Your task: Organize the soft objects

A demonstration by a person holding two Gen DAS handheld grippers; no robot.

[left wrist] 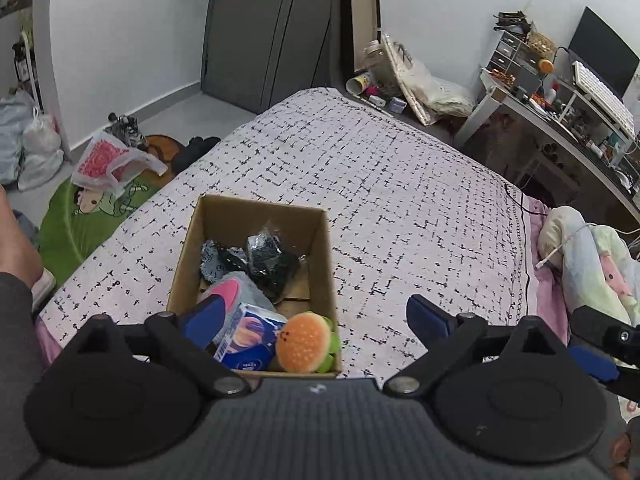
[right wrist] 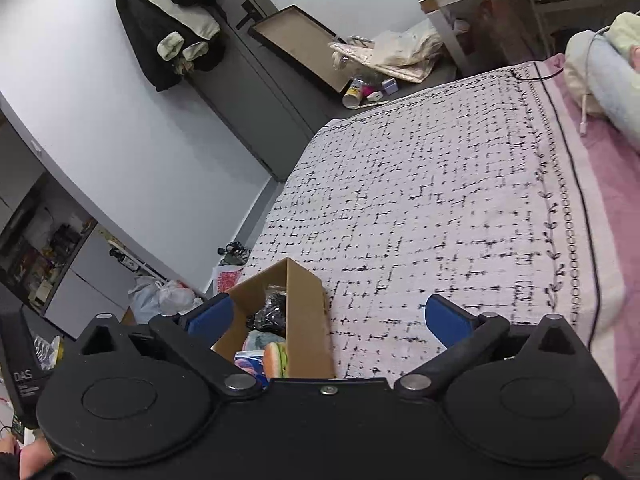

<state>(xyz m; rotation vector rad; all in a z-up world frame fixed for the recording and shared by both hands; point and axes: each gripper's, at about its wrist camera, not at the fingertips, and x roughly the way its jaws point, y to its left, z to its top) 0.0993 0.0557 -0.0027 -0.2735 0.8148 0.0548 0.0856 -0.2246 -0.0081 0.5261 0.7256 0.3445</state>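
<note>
While both tools hang over the bed, the scene reads from left to right as follows:

Floor: a clear plastic bag (left wrist: 105, 163) with a red print lies on a green cartoon rug (left wrist: 76, 220) beside the bed; its print is too blurred to read.

Black case: at the far left of the right wrist view stands a dark case (right wrist: 24, 380) with the letters "DAS" in pale type; the smaller lines below them cannot be read.

Left tool (left wrist: 316, 316): its blue-padded jaws stand wide apart with nothing pressed between them; it hovers over the near end of the box.

Cardboard box (left wrist: 325, 248): open-topped, resting on the bed; inside lie dark items in clear wrapping (left wrist: 266, 260) at the far end, a grey and pink soft item (left wrist: 236, 294), a blue packet (left wrist: 248, 338) whose small white label is illegible, and a burger plush (left wrist: 305, 342) with a smiling face in the near right corner.

Bed (left wrist: 400, 184): covered by a white spread with black dashes; a pink sheet (right wrist: 608, 216) shows along the right edge.

Right tool (right wrist: 328, 320): jaws spread wide and empty; the box sits just inside its left finger.

Table (left wrist: 560, 120): far right, crowded, with a white keyboard (left wrist: 604, 100) and a dark monitor (left wrist: 604, 56).
</note>
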